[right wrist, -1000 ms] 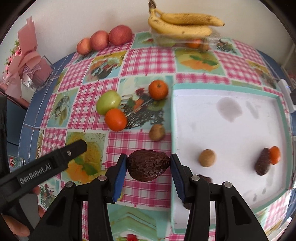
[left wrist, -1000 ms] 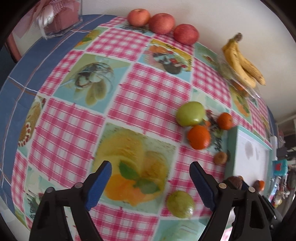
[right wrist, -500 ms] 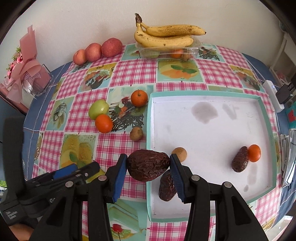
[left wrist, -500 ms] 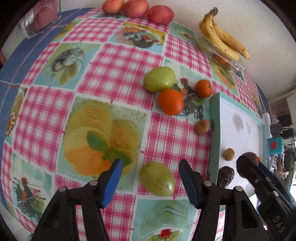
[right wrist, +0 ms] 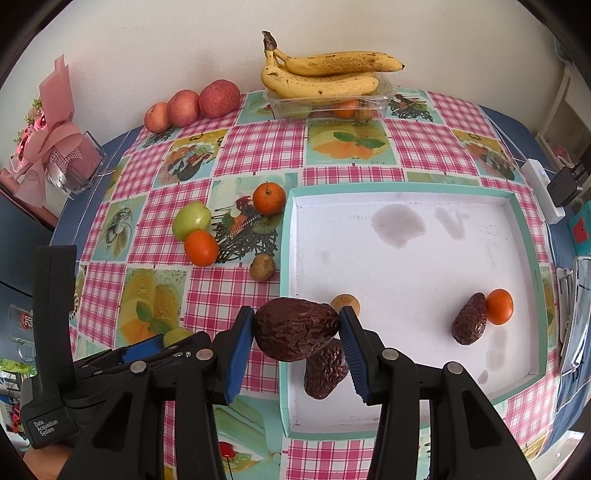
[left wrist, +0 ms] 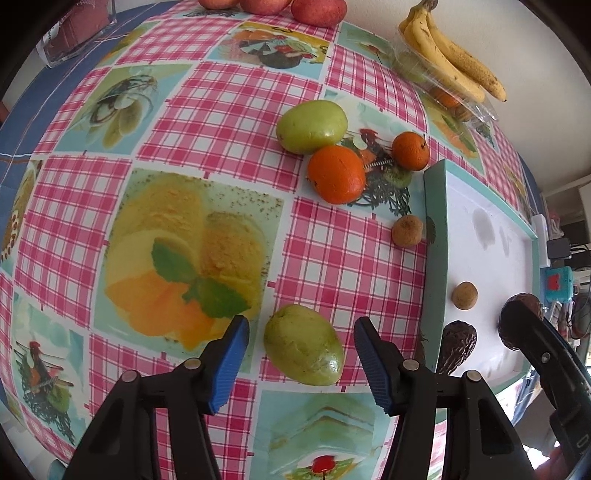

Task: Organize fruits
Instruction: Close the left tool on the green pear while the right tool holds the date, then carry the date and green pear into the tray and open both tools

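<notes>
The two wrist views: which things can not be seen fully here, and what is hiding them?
- Fruits inside the clear plastic box, right wrist view: blurred by the wall, covered by the bananas; kinds uncertain.
- Dark avocado lying in the tray, right wrist view: its top hidden behind the avocado held by the right gripper.
- Red apples, left wrist view: cut off by the top edge.
- Left gripper, right wrist view: its fingertips mostly hide the green fruit.

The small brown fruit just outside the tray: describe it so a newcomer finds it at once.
Start at the big white tray with the teal rim on the checked tablecloth. Just outside its left wall, level with the tray's middle, a small brown fruit lies on the cloth. It is round, dull and rough, smaller than the two oranges and the green fruit behind it, and its twin lies inside the tray.
</notes>
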`<move>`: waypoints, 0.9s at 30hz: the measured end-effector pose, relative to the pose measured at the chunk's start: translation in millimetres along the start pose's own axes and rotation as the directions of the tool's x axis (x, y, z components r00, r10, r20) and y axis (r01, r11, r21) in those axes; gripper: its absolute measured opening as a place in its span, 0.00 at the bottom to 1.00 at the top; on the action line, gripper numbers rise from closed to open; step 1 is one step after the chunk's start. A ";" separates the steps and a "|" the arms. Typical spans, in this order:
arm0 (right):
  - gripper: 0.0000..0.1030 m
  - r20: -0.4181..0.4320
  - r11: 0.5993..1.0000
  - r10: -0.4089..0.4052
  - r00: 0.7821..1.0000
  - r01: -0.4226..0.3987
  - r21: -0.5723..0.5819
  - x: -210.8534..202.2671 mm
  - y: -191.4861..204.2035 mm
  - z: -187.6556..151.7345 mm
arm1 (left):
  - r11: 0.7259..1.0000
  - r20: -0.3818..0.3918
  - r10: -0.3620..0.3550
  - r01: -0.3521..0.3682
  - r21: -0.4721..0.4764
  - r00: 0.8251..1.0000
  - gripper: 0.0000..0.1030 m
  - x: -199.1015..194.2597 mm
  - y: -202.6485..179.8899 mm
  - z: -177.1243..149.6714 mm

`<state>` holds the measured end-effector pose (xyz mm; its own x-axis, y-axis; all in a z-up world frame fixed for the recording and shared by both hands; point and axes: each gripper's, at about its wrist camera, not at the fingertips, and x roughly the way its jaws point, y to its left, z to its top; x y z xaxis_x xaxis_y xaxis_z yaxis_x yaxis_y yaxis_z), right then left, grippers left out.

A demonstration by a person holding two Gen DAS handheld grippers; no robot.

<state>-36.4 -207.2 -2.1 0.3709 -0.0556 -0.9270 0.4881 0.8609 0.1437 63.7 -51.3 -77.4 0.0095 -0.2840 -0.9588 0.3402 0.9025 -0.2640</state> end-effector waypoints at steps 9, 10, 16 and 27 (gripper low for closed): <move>0.47 0.000 1.000 -0.002 1.000 0.002 0.012 -0.8 -5.5 -0.2 | 1.000 -0.005 0.009 -0.009 -0.009 1.000 0.45 6.0 -6.3 -0.4; 0.47 0.000 1.000 -0.002 1.000 0.002 0.012 -0.7 -5.6 -0.2 | 1.000 -0.004 0.011 -0.011 -0.009 1.000 0.45 5.7 -6.0 -0.4; 0.47 -0.006 1.000 0.002 1.000 -0.002 0.024 1.2 -11.3 0.8 | 0.999 0.026 0.033 -0.033 -0.008 0.999 0.44 -0.3 -8.2 1.7; 0.47 -0.020 0.995 -0.032 0.999 0.033 0.097 4.5 -42.4 0.6 | 0.999 0.099 -0.003 0.000 0.038 0.995 0.44 -26.5 -29.3 9.0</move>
<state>-55.0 -244.3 -12.1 0.3392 -0.0725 -0.9379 0.5749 0.8052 0.1457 61.9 -73.1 -43.3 0.1017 -0.3178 -0.9427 0.3753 0.8898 -0.2595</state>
